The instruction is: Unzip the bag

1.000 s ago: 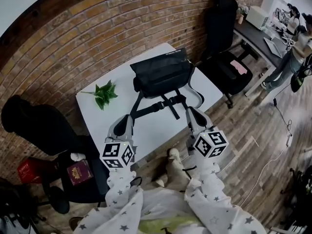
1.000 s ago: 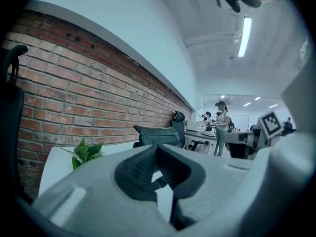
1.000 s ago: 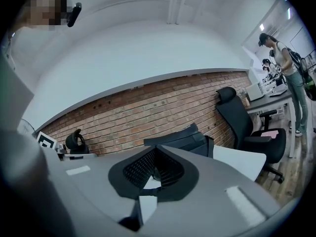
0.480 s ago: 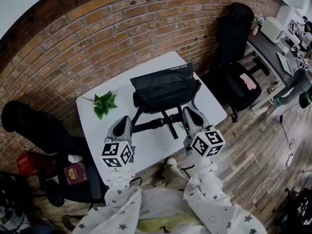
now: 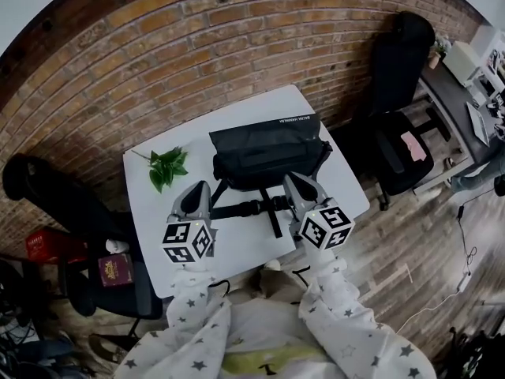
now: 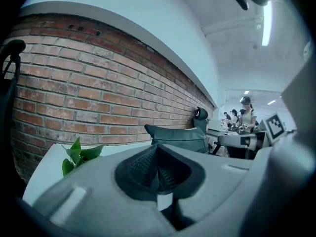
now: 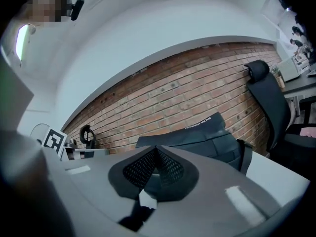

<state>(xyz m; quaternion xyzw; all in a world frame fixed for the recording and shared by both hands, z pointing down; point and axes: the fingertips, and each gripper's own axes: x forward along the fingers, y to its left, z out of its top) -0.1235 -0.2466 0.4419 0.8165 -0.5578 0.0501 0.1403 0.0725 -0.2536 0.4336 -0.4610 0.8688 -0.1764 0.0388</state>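
- Two grippers hover over the near part of the white table (image 5: pixel 237 239), the left gripper (image 5: pixel 200 188) and the right gripper (image 5: pixel 289 179); each has its jaws pressed together and nothing is between them.
- The black bag (image 5: pixel 268 150) lies on the far half of the table, close to the brick wall (image 5: pixel 197 46); its strap (image 5: pixel 245 209) runs toward the person and lies between the two grippers; a small green plant (image 5: pixel 166 168) lies on the table to the left of the bag, apart from it.
- Neither gripper touches the bag yet, so I judge that the step in hand is the approach; the task itself is not begun.
- No view shows me the zip or its puller; I think it is on the top or under the flap with the white print; it is better to find it first and not to grab blindly.
- Both pairs of jaws must be spread before they arrive at the bag; closed jaws would only push the soft fabric away.
- My advice is to give one gripper the work of holding; it should pinch the fabric or the edge near the beginning of the zip, so the bag does not slide on the smooth table.
- The other gripper should pinch the puller itself, not the cloth beside it, and pull along the line of the zip; a pull upward may lift the whole bag.
- Some care is needed with the strap; it may catch a gripper that passes low over it.
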